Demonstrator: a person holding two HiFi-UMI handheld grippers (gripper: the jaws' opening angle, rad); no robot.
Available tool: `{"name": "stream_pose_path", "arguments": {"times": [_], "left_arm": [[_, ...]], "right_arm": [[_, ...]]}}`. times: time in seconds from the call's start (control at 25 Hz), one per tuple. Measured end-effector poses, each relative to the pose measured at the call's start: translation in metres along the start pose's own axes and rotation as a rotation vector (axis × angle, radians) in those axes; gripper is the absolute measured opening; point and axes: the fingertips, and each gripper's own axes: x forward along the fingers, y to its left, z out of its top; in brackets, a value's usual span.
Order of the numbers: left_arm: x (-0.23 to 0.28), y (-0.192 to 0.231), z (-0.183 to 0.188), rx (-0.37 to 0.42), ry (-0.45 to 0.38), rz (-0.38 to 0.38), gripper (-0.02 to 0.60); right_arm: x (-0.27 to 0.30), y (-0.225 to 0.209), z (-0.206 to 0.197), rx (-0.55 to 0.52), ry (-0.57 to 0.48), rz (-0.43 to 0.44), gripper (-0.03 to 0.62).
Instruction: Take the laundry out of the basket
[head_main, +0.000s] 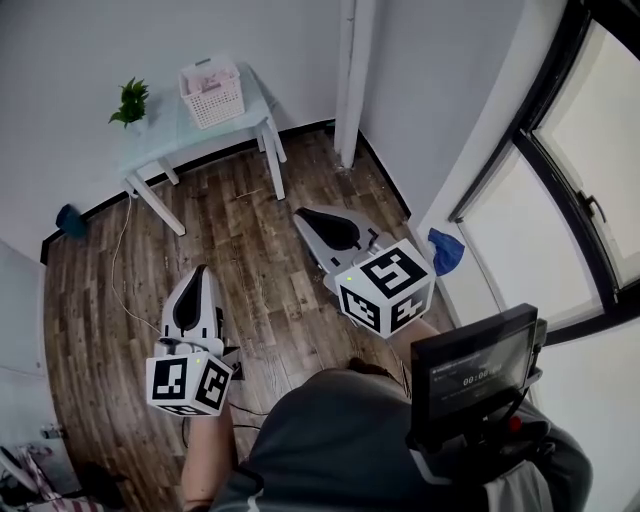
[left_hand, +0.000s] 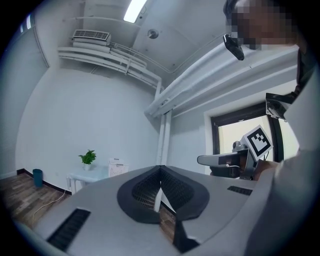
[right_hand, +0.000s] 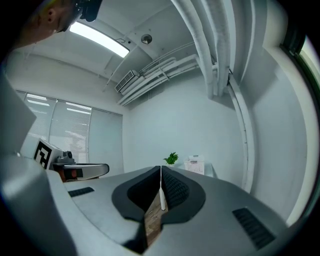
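Left tongs and right tongs are both pressed together, empty, held level. The basket sits well off on the bench by the wall, beside the plant. The pale laundry inside looks soft, light and floppy. I'd pinch a raised fold near the top.

The left tool and right tool are grey with black pads and black-and-white cubes. Far ahead of them are a pale desk, a white basket, pink laundry and a green plant. The floor is brown wood.
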Motion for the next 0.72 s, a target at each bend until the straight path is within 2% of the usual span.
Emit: {"name": "stream_pose_path", "arguments": {"times": [0.2,0.44,0.72], "left_arm": [[-0.018,0.029,0.001,0.011,-0.014,-0.011,0.008],[-0.029,0.041,0.001,-0.005,-0.032,-0.029,0.008],[-0.022,0.057,0.001,-0.033,-0.037,-0.049,0.008]], "right_arm": [[0.014,0.030,-0.002,-0.025,-0.017,-0.014,0.018],[0.021,0.046,-0.002,-0.033,-0.010,-0.027,0.018],[0.039,0.056,0.000,-0.056,0.001,-0.004,0.018]]}}
